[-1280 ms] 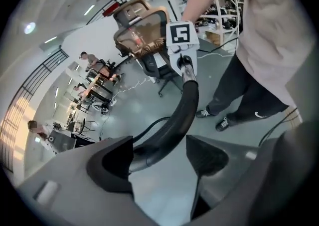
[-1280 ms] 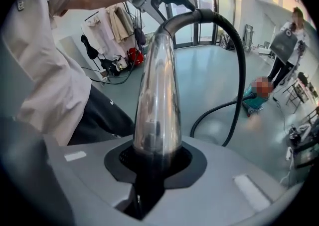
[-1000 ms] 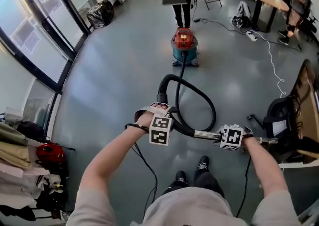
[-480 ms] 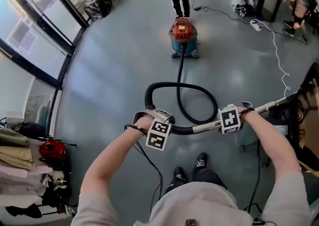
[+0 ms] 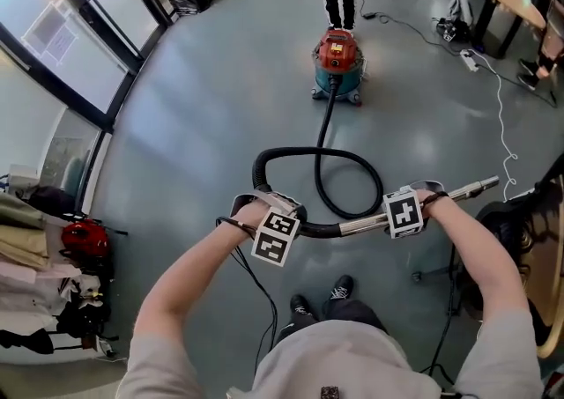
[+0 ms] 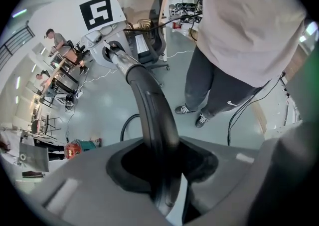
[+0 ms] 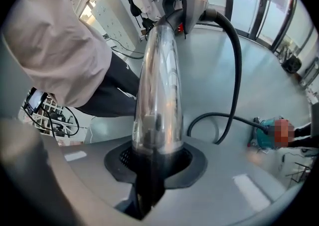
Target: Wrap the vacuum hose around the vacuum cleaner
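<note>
Bright daylight from the windows [image 5: 66, 32] sheens the grey floor [image 5: 203, 115]; both gripper views bulge fisheye, their near edges blurred.

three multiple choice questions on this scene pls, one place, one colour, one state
1. Where does the red-topped teal vacuum cleaner stand? A on the grey floor; B on a table; C on a chair.
2. What colour is the flexible hose? A white; B black; C yellow.
3. The right gripper is: A open, empty; B shut on the shiny metal wand; C shut on a cable.
Key: 1 A, it sits on bare floor; 2 B, it is black all along; 3 B, the jaws clamp the wand.
</note>
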Motion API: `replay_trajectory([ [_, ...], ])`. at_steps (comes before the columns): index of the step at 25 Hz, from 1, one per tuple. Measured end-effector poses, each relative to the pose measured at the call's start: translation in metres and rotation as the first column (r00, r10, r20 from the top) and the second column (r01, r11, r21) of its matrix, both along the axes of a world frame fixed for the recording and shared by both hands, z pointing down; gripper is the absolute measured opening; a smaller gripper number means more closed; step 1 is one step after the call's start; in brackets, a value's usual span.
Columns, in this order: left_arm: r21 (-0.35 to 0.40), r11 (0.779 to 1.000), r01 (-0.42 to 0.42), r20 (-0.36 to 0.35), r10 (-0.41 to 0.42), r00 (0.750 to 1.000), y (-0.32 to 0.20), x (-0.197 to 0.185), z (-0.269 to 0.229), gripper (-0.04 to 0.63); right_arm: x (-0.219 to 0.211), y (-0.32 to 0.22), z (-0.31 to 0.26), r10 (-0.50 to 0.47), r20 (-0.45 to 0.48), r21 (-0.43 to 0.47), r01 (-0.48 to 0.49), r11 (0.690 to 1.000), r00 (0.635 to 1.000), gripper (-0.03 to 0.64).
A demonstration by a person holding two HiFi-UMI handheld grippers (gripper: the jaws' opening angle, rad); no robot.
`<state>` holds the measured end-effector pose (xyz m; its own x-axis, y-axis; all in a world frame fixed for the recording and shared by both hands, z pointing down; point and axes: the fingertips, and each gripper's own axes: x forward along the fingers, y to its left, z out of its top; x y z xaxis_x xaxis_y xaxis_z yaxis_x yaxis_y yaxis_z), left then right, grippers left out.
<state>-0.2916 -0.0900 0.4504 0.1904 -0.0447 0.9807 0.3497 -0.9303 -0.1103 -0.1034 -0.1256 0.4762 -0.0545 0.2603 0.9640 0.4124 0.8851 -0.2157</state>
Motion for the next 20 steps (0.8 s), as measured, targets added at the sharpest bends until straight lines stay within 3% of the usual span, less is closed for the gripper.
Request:
replay_trajectory([
  [5,0.034,0.997,0.076,-0.036,-0.074,0.997,-0.014,0.002,-0.006,0.141,-0.008,-0.031,-0.003,-0.042,0.07,0.133,0.032,0.991,0.997,0.098],
  [8,0.042,0.992,0.12,-0.046,-0.118,0.992,-0.021,0.005,-0.005,0.141,-0.009,-0.054,-0.003,-0.069,0.115,0.241,0.039,0.97,0.991,0.11],
  [10,0.046,0.988,0.145,-0.041,-0.143,0.989,-0.025,0.006,-0.005,0.141,-0.011,-0.069,-0.006,-0.091,0.149,0.328,0.037,0.944,0.985,0.147],
  [13,0.052,0.983,0.179,-0.022,-0.178,0.984,-0.031,0.005,-0.002,0.141,-0.01,-0.091,-0.019,-0.091,0.193,0.419,0.002,0.908,0.977,0.271],
  [16,0.05,0.975,0.216,-0.007,-0.215,0.976,-0.034,0.006,0.006,0.141,-0.007,-0.103,-0.036,-0.057,0.27,0.467,-0.078,0.881,0.961,0.29],
  [18,0.044,0.968,0.247,-0.009,-0.247,0.969,-0.037,0.009,0.015,0.143,-0.005,-0.106,-0.049,0.014,0.354,0.459,-0.187,0.869,0.935,0.291],
  [20,0.033,0.959,0.281,-0.017,-0.281,0.96,-0.04,0.014,0.025,0.146,-0.005,-0.104,-0.058,0.177,0.477,0.362,-0.376,0.853,0.861,0.289],
])
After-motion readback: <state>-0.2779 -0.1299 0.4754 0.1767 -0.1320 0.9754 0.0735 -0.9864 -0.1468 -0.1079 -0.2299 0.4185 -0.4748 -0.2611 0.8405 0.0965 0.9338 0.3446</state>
